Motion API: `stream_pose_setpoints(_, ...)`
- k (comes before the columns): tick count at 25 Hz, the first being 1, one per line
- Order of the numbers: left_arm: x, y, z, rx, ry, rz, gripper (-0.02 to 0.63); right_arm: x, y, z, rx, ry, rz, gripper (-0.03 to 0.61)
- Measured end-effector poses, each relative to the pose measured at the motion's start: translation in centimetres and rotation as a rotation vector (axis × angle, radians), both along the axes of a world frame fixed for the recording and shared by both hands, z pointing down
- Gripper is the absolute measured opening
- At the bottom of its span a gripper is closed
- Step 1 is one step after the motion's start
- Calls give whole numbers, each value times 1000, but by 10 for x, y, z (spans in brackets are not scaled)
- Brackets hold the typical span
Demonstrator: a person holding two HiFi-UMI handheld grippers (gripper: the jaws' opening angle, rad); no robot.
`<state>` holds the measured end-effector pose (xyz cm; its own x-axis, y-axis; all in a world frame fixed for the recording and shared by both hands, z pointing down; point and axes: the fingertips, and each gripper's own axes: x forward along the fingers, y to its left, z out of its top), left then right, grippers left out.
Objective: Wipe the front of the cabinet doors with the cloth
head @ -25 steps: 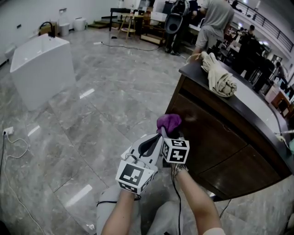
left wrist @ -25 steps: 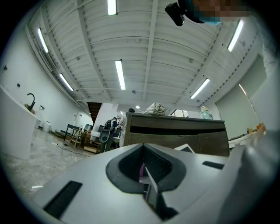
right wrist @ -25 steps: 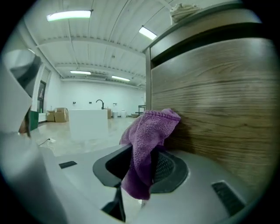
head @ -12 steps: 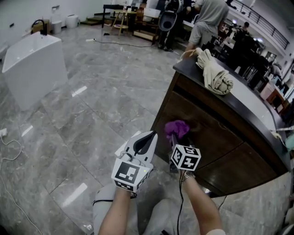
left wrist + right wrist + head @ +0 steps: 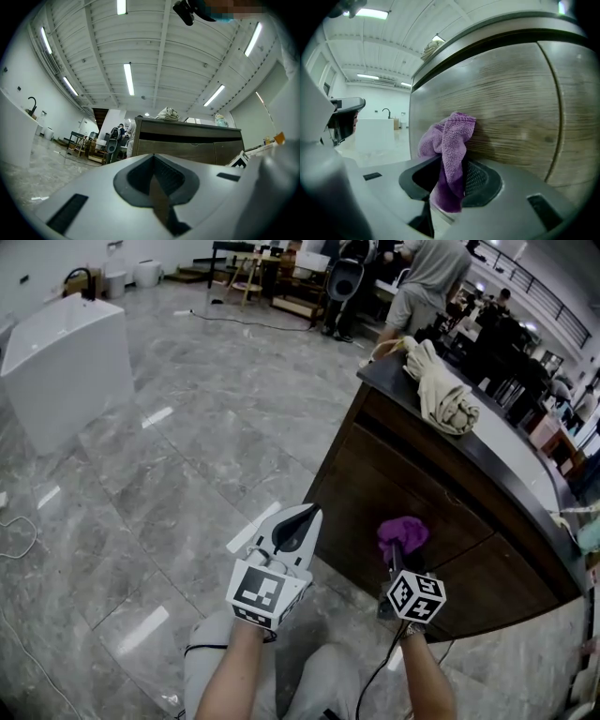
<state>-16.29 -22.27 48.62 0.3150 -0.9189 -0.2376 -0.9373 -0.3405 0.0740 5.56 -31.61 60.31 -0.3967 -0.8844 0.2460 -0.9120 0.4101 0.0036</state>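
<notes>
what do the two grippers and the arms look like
The left gripper and right gripper have pale plastic bodies with dark ribbed pads. Each carries a cube of black-and-white square markers. A black cable trails from the right one. Forearms are bare, no sleeves in view.

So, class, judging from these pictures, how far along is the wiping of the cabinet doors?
Done: in the last second the purple cloth swept from the left door's outer edge towards its middle. In hand: the right gripper, shut on the cloth, presses it to that door; the left gripper is shut, empty. Left: the rest of that door and the right door.
</notes>
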Motion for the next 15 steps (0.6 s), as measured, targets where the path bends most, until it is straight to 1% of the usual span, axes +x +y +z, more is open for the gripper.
stream_pose_setpoints(11,4,-3,2,-5,-12,4,3,95,23,1,-5,13,116,132)
stream_pose_setpoints(15,6,-3,3,-5,-19,6,3,116,28,4,-1,22,147,135)
